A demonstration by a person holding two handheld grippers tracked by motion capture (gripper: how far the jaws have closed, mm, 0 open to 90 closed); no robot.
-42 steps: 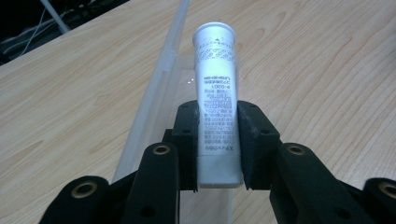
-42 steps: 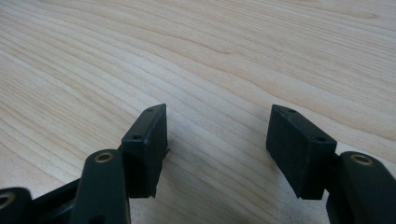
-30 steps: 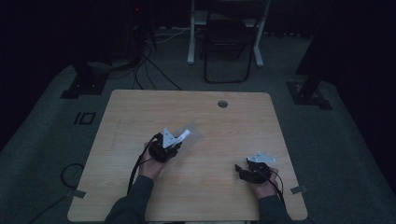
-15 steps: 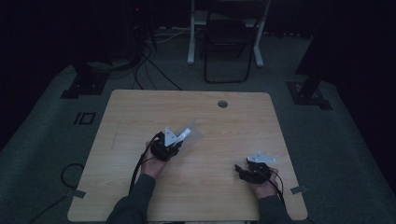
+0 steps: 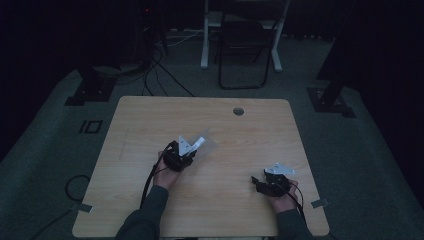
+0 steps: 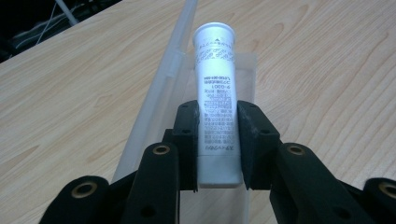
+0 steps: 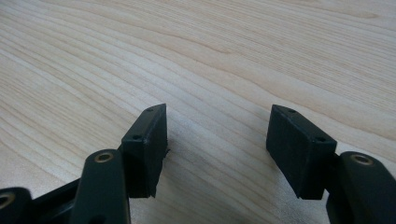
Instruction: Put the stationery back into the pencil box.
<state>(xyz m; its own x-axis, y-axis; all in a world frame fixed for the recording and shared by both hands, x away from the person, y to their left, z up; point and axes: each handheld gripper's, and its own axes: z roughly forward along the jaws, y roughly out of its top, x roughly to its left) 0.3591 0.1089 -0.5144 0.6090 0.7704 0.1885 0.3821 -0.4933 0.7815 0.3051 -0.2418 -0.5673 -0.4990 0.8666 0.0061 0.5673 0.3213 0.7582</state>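
Two handheld grippers over a light wooden table [image 5: 150,120], seen from above in a dim room. Left gripper [image 6: 218,140] near the table's middle, gripped by the person's left hand [image 5: 164,176], dark sleeve entering from the bottom edge. Jaws closed on a small silver tube [image 6: 215,100], pinched at its lower half, one black pad against each side. Printed text along the tube, too small to read; rounded cap end pointing away from the camera. Directly beneath the tube, a clear plastic case [image 6: 154,116], long and shallow, lying flat on the wood; unclear whether the tube touches it or hangs just above. From the high view, same case [image 5: 207,145] visible as a pale translucent patch just beyond the gripper's grey three-cornered plate [image 5: 187,145].

Right gripper [image 7: 217,135] well apart from the left, near the table's right front corner, held in the right hand [image 5: 282,197]. Jaws spread wide, nothing between them, bare wood grain showing through the gap. Pads low over the tabletop, contact not discernible. Black cable [image 5: 150,175] trailing from the left gripper back along the forearm.

Round cable hole [image 5: 238,111] near the far edge of the table. Beyond the table, dark carpet, a folding chair [image 5: 244,47], white desk legs, and loose wires on the floor.
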